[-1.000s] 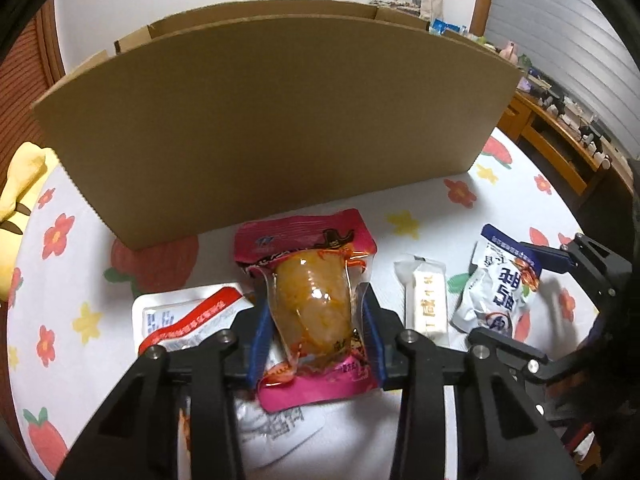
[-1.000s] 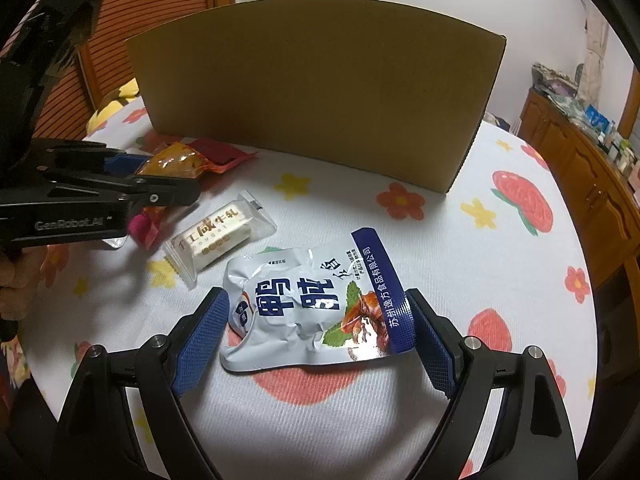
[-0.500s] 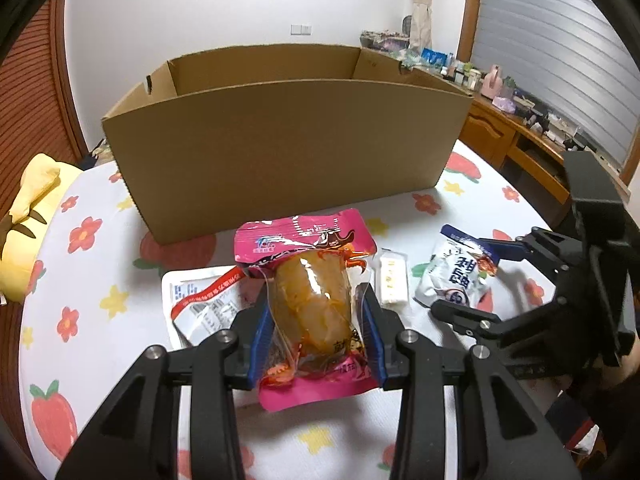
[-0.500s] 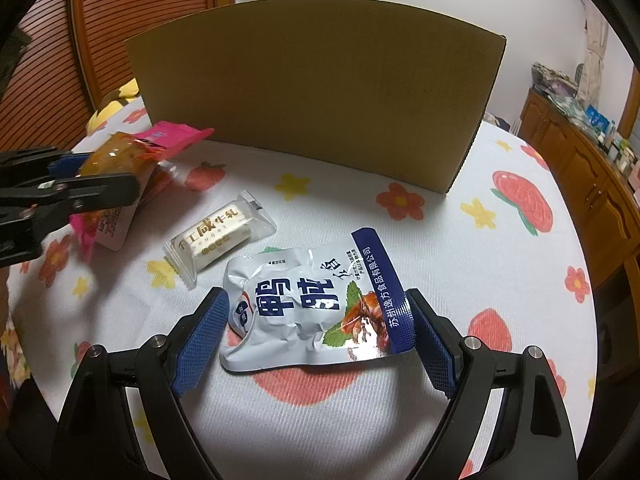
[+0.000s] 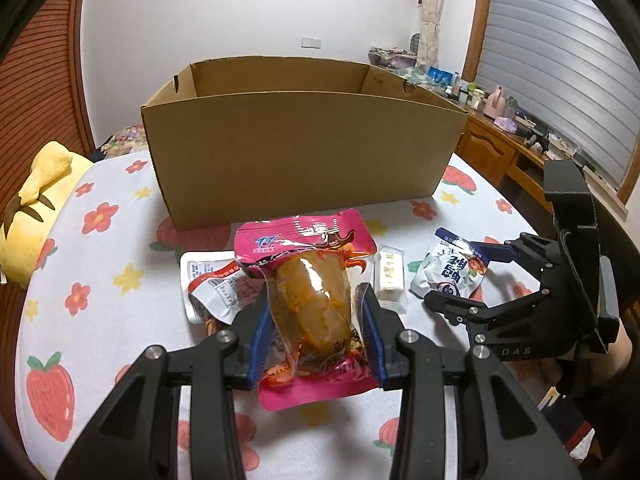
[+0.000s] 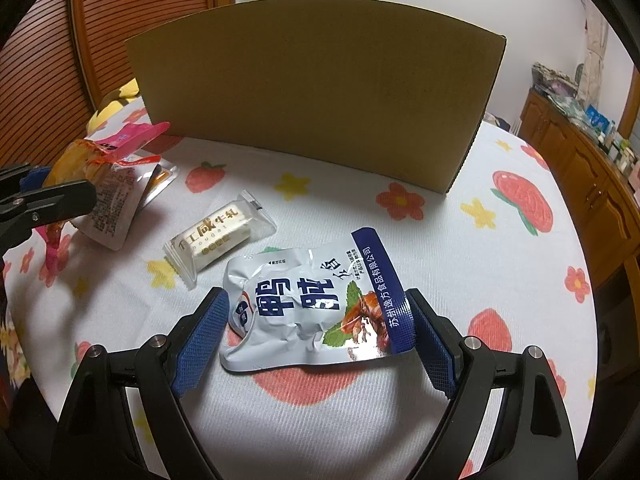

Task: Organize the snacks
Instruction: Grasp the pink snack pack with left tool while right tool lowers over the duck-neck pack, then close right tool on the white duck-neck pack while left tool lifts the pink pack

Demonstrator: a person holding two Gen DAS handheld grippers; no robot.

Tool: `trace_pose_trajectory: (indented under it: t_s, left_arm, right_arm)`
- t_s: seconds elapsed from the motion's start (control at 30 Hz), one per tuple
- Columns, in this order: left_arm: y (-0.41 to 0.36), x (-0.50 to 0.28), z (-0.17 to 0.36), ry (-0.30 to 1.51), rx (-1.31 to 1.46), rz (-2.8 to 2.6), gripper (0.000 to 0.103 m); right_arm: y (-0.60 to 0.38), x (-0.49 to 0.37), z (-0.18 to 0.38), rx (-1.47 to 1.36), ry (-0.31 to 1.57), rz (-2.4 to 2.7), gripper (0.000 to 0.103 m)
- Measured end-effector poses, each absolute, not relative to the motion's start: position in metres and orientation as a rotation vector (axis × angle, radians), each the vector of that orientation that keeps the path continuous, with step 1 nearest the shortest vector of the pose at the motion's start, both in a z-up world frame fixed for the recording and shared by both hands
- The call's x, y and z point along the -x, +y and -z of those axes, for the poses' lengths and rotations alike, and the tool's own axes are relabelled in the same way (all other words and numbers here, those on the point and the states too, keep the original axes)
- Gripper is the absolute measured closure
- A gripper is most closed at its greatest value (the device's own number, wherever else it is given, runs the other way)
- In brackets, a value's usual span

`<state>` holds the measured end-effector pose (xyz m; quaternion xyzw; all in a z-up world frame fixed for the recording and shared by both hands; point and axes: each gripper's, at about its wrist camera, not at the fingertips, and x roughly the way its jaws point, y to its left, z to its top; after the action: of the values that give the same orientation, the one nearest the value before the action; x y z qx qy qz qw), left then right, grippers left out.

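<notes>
1. Rising since a sec ago: left gripper (image 5: 316,332) is lifting the pink packet (image 5: 310,304) clear of the table (image 5: 100,248); box (image 5: 304,152) opening now showing.
2. Left jaws are clamping the packet across its width; long axis is pointing fwd at the box, straight ahead.
3. Nougat bar (image 6: 218,236) is lying btwn the grippers.
4. Right gripper (image 6: 316,336) is sitting wide open, straddling the blue-white pouch (image 6: 316,304) flat on the table; pads (image 6: 204,332) not squeezing yet.

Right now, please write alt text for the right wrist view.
The open right gripper straddles a white-blue pouch lying on the flowered tablecloth. A nougat bar lies left of it, with a cardboard box behind.
</notes>
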<state>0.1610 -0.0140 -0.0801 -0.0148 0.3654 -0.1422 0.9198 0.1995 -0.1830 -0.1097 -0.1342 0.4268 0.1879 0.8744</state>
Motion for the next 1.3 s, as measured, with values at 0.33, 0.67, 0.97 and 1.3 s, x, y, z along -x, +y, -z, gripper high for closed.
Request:
trace_pose_trajectory:
  t_s: [0.33,0.67,0.97,1.3]
  left_arm:
    - [-0.014,-0.153,0.077,0.727,0.028,0.293,0.063]
    - [-0.012,-0.151,0.076,0.722,0.038,0.293,0.063]
    - [-0.012,-0.152,0.077,0.721,0.036,0.291,0.063]
    - [-0.015,-0.151,0.079,0.724,0.031,0.291,0.063]
  right_arm:
    - [-0.182,-0.196,0.108,0.301,0.901,-0.415,0.015]
    - [-0.180,-0.185,0.104,0.308,0.881,-0.437,0.017]
    - [-0.184,-0.183,0.102,0.277,0.891,-0.461,0.022]
    - [-0.194,-0.180,0.091,0.189,0.880,-0.497,0.050]
